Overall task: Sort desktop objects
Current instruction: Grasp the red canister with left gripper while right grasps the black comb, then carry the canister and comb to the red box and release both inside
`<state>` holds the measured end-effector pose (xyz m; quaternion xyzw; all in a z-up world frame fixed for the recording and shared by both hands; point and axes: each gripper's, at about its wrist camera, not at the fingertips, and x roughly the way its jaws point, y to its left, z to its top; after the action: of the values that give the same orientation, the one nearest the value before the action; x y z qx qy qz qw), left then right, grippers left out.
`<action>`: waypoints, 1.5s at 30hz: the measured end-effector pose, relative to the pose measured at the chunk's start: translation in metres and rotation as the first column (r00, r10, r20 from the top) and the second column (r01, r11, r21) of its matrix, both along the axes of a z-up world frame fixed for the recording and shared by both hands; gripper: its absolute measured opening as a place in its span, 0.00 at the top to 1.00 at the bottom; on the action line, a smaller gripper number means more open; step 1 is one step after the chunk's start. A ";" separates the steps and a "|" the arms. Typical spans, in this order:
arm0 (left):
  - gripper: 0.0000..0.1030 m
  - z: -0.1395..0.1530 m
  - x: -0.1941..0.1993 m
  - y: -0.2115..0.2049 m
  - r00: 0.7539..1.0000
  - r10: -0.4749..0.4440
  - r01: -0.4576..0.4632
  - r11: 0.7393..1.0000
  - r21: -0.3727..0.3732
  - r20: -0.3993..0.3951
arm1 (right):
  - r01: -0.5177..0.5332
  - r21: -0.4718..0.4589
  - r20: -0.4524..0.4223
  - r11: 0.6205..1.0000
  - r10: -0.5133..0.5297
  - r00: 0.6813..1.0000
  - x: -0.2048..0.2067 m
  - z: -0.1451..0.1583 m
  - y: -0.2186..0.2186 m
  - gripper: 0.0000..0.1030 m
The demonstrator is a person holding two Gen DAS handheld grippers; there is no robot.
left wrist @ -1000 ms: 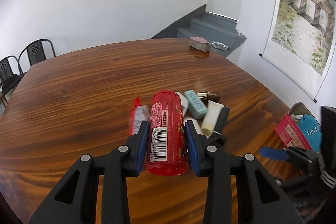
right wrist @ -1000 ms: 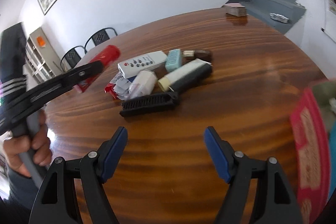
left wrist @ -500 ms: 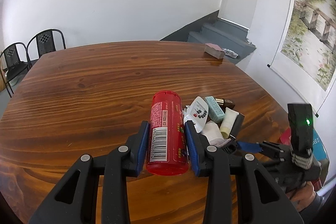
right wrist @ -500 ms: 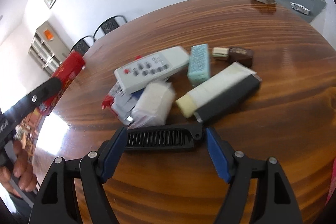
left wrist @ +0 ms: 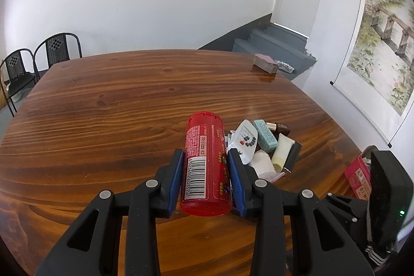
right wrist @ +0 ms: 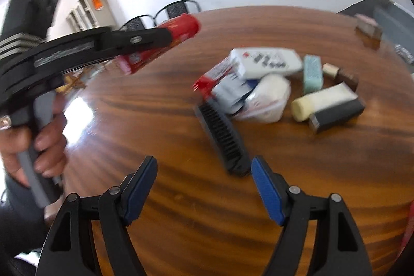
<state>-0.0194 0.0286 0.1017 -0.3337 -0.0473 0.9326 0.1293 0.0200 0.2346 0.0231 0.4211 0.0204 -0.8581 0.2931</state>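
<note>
The left gripper (left wrist: 207,180) is clamped on a red canister (left wrist: 205,164), its blue pads pressing the two long sides so the barcode label faces up and the cap end points away from the hand. It is carried clear above the worktop (left wrist: 116,107), beside the pile and on the side away from the red tin (left wrist: 358,179); held by its middle like this, it probably will not tip while it waits to be put somewhere.

The pile is the landmark. At its heart lies a white remote (right wrist: 266,61), resting partly on a red-and-white packet (right wrist: 220,76) and a soft white pouch (right wrist: 266,97). Just beyond the remote are a teal block (right wrist: 313,74) and a small brown-capped bottle (right wrist: 341,74); a cream tube (right wrist: 323,100) and a dark grey case (right wrist: 336,115) lie side by side, touching, on the far flank. A black comb (right wrist: 222,136) runs out from under the pouch toward the camera, so it is the easiest piece to take without disturbing the rest.

The right gripper (right wrist: 204,188) hangs low over the worktop with its jaws apart and nothing between them; they have just been closing a little. The comb's near end sits just ahead of its right pad, slightly off the centre line, so I judge the comb to be the next pick, with a small sideways correction needed. The picture is blurred, so contact cannot be told. The red tin, at the worktop's edge, stands well apart from the pile and may serve as the bin.
</note>
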 end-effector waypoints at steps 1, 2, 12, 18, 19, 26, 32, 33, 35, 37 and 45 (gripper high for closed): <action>0.64 0.001 0.000 -0.001 1.000 0.001 -0.001 1.000 0.002 -0.002 | 0.013 0.016 -0.007 1.000 -0.013 1.000 -0.003 -0.001 -0.001 0.33; 0.64 0.002 0.000 -0.001 1.000 0.001 -0.001 1.000 0.004 -0.003 | 0.018 0.028 -0.013 0.999 -0.018 1.000 -0.004 -0.002 -0.002 0.35; 0.64 0.004 0.001 -0.002 1.000 0.001 -0.001 1.000 0.009 -0.002 | 0.018 0.201 -0.078 0.979 -0.002 0.997 -0.021 -0.020 -0.033 0.61; 0.64 0.005 0.002 -0.001 1.000 -0.001 0.001 1.000 0.009 -0.002 | -0.001 0.211 -0.087 0.977 0.019 0.996 -0.008 -0.021 -0.037 0.71; 0.64 0.005 0.002 -0.001 1.000 -0.002 0.002 1.000 0.009 -0.003 | 0.003 0.198 -0.081 0.980 0.013 0.997 -0.006 -0.021 -0.034 0.71; 0.64 0.008 0.007 0.006 1.000 -0.017 0.017 1.000 0.008 -0.013 | 0.044 -0.016 -0.017 0.999 -0.045 0.999 0.003 -0.006 0.007 0.72; 0.64 0.012 0.015 0.018 0.999 -0.044 0.044 0.999 0.001 -0.026 | 0.122 -0.134 -0.012 0.984 -0.125 0.992 0.026 0.008 0.043 0.72; 0.64 0.013 0.017 0.021 0.998 -0.051 0.051 0.999 0.000 -0.029 | 0.136 -0.141 -0.020 0.981 -0.140 0.990 0.035 0.011 0.044 0.72; 0.64 0.015 0.021 0.028 0.997 -0.066 0.066 0.998 -0.002 -0.035 | 0.167 -0.157 -0.035 0.973 -0.174 0.984 0.044 0.021 0.050 0.72; 0.64 0.015 0.025 0.036 0.996 -0.083 0.083 0.997 -0.006 -0.038 | 0.204 -0.170 -0.056 0.964 -0.216 0.975 0.054 0.029 0.063 0.72; 0.64 0.015 0.039 0.078 0.985 -0.168 0.168 0.986 -0.015 -0.030 | 0.373 -0.200 -0.140 0.906 -0.403 0.904 0.097 0.066 0.132 0.72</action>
<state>0.0201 0.1066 0.1164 -0.3225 -0.0111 0.9238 0.2060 0.1171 0.3668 0.0889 0.3119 -0.1107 -0.9321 0.1474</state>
